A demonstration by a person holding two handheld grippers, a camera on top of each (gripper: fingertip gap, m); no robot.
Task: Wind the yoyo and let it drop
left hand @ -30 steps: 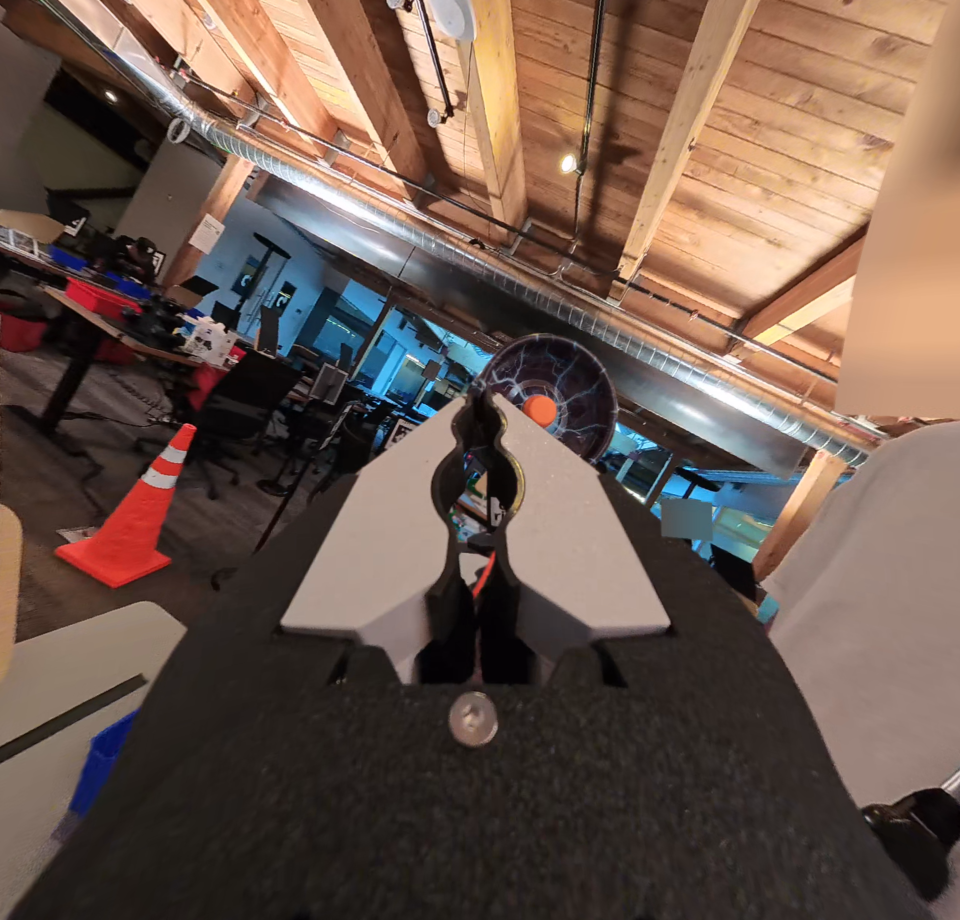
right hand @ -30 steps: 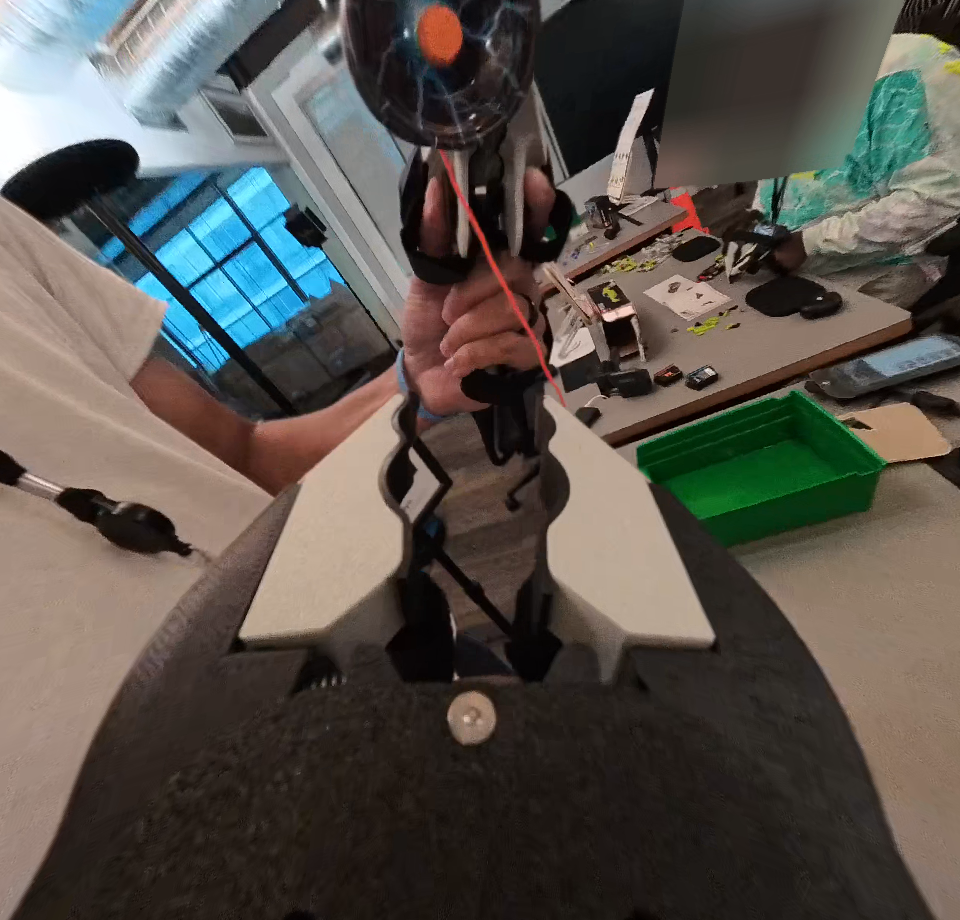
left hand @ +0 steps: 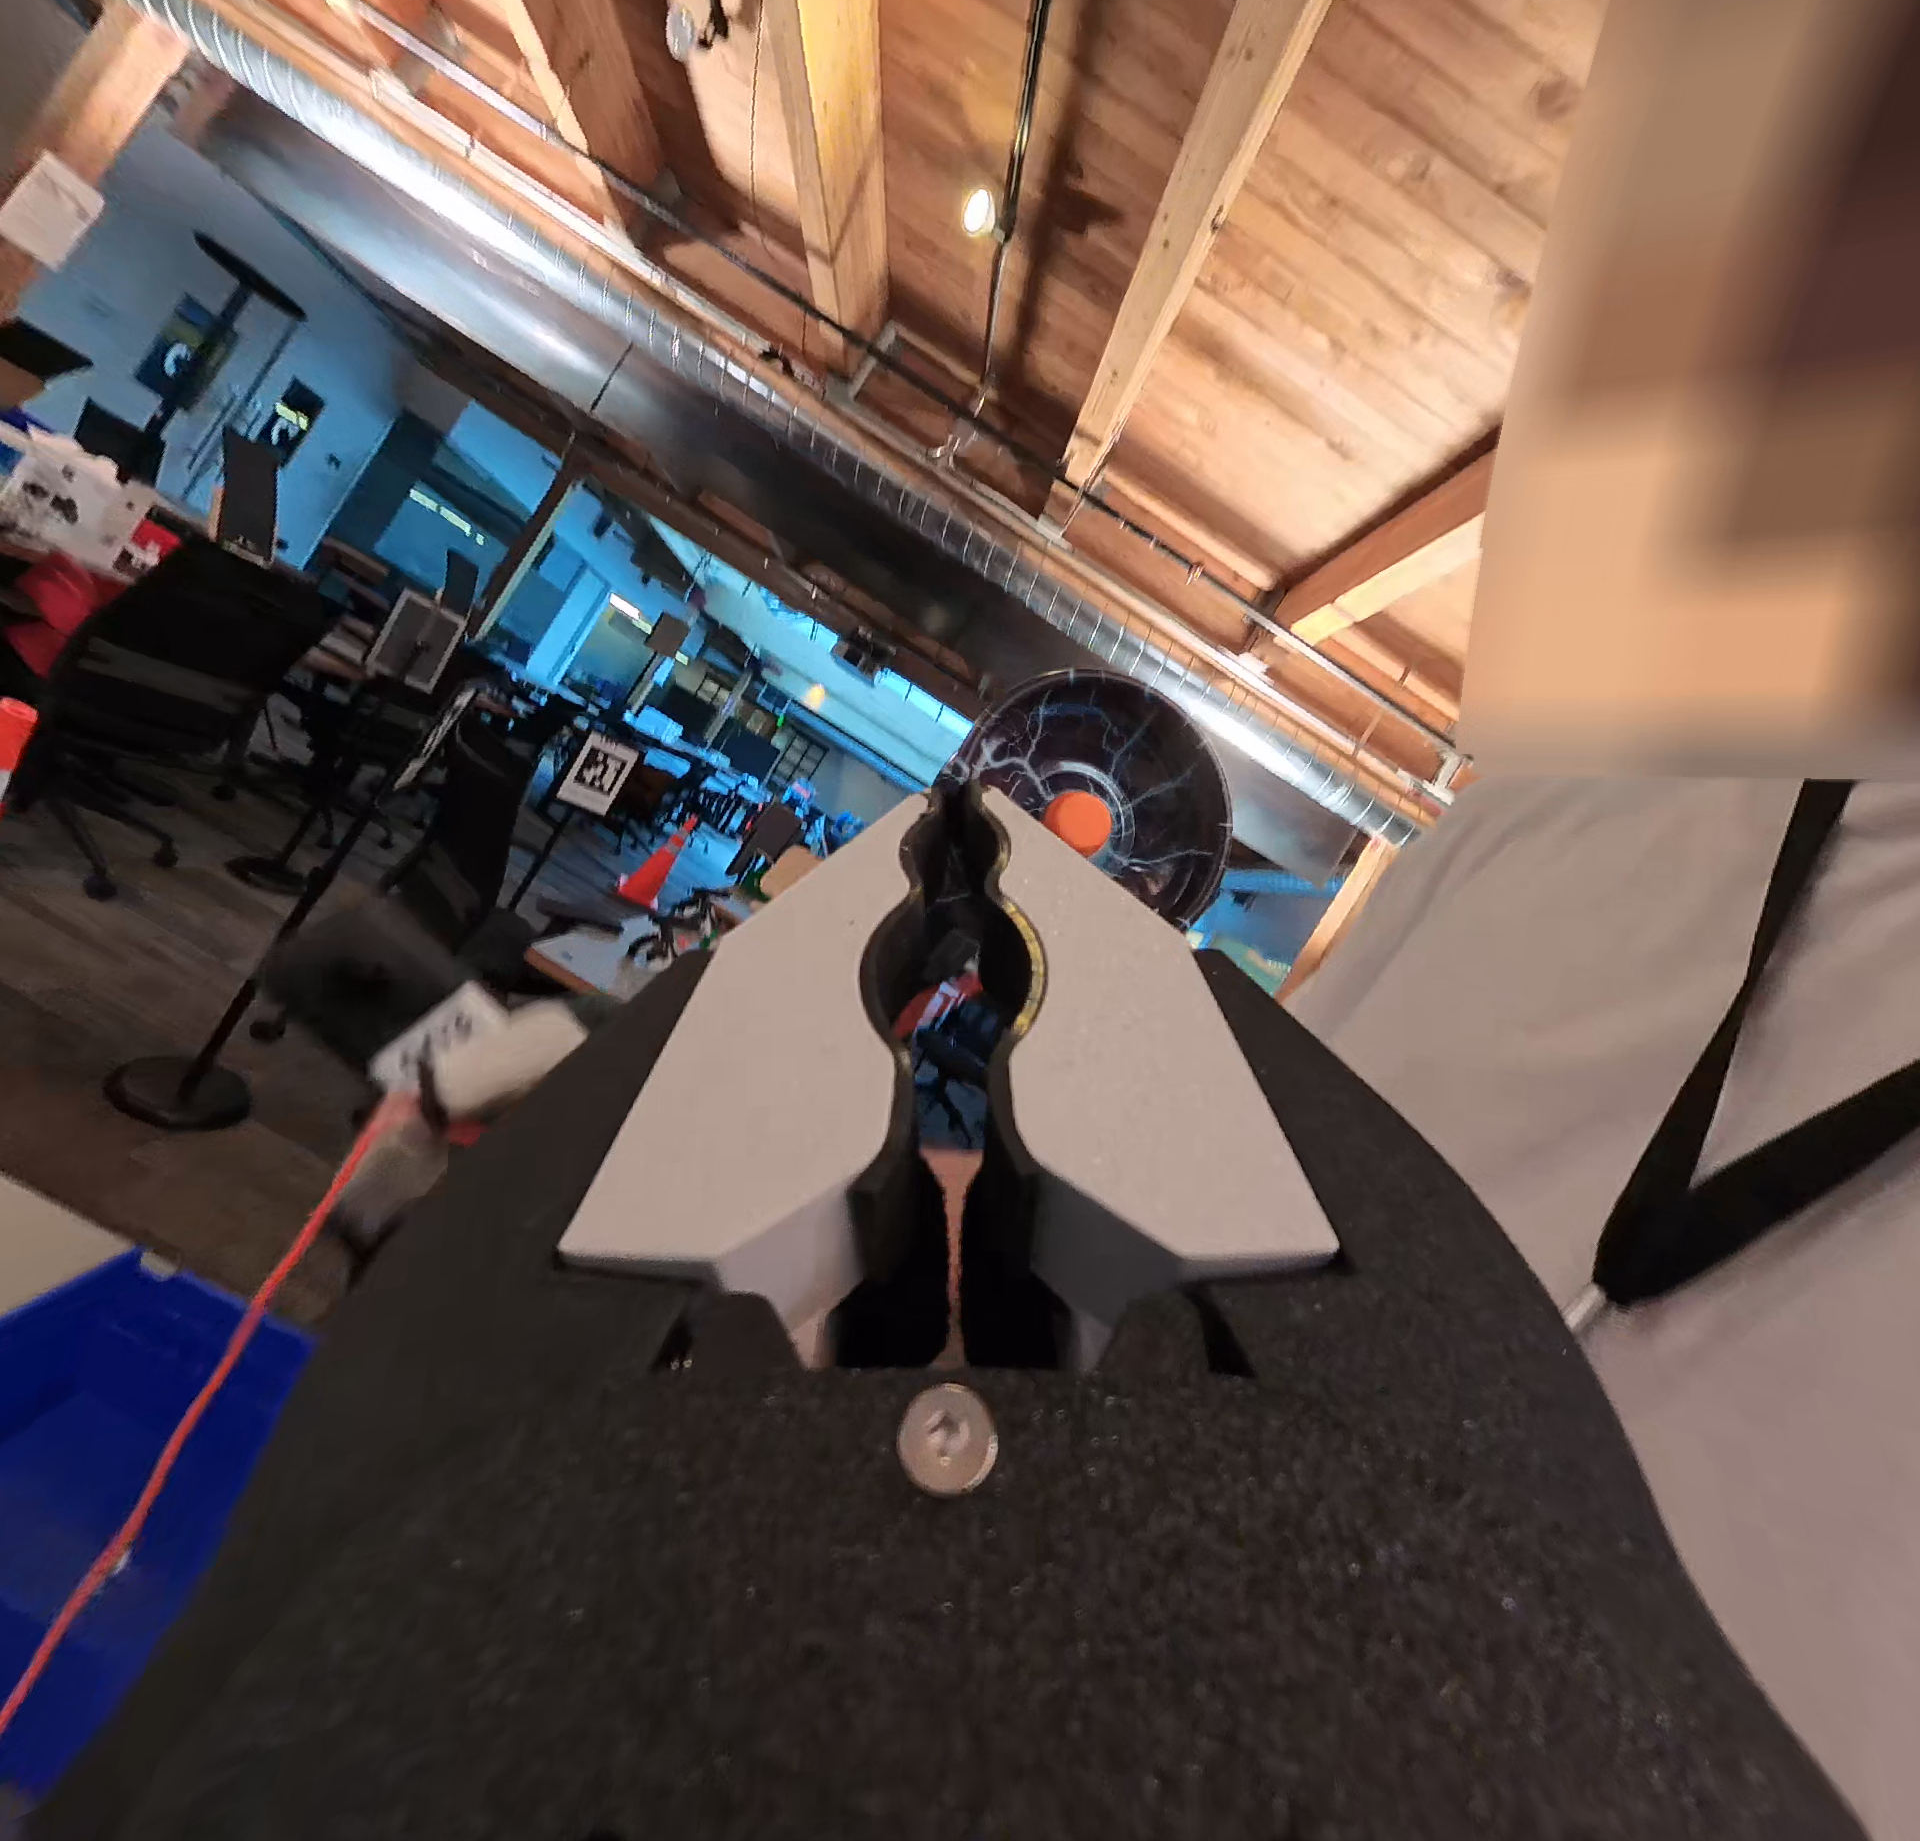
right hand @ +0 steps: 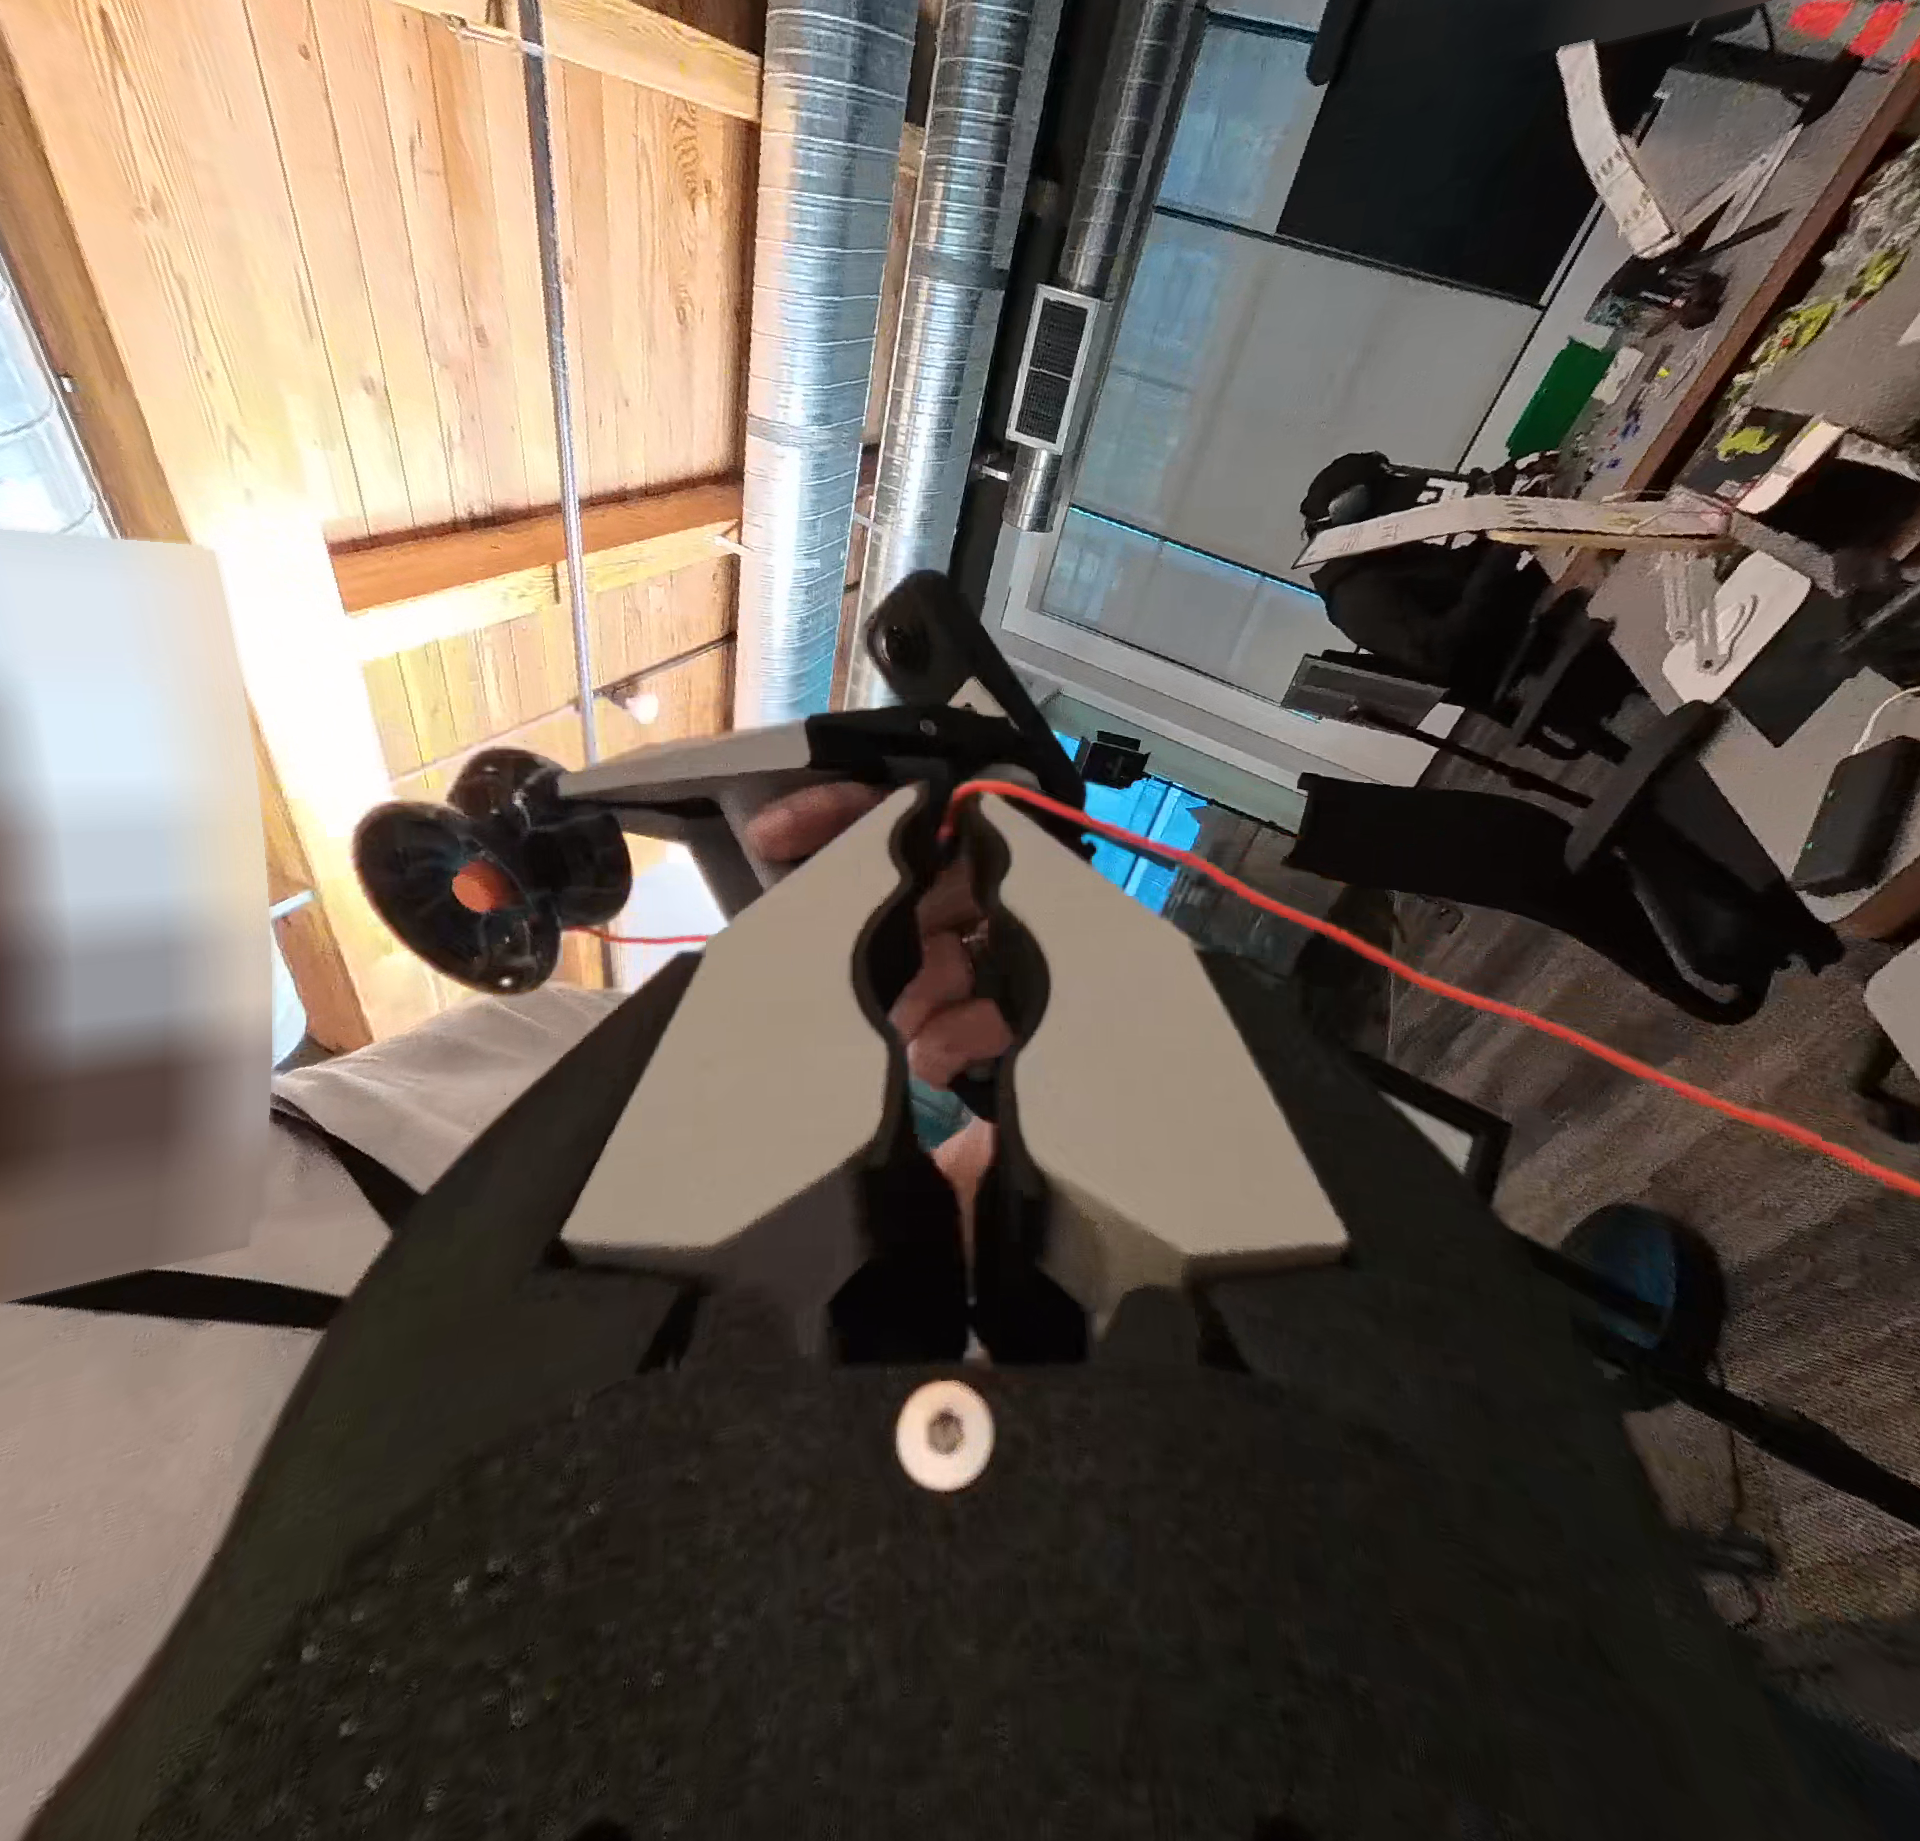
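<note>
While two grippers work, one yoyo (left hand: 1101, 804) sits pinched at the left gripper (left hand: 956, 804) tips, and the right gripper (right hand: 951, 815) nips one red string (right hand: 1455, 1002).

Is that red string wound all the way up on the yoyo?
No, a long stretch of red string trails loose from the right tool.

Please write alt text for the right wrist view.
The right gripper pinches an orange string, while beyond it the left gripper clamps a dark yoyo with an orange hub, against a wooden ceiling.
</note>
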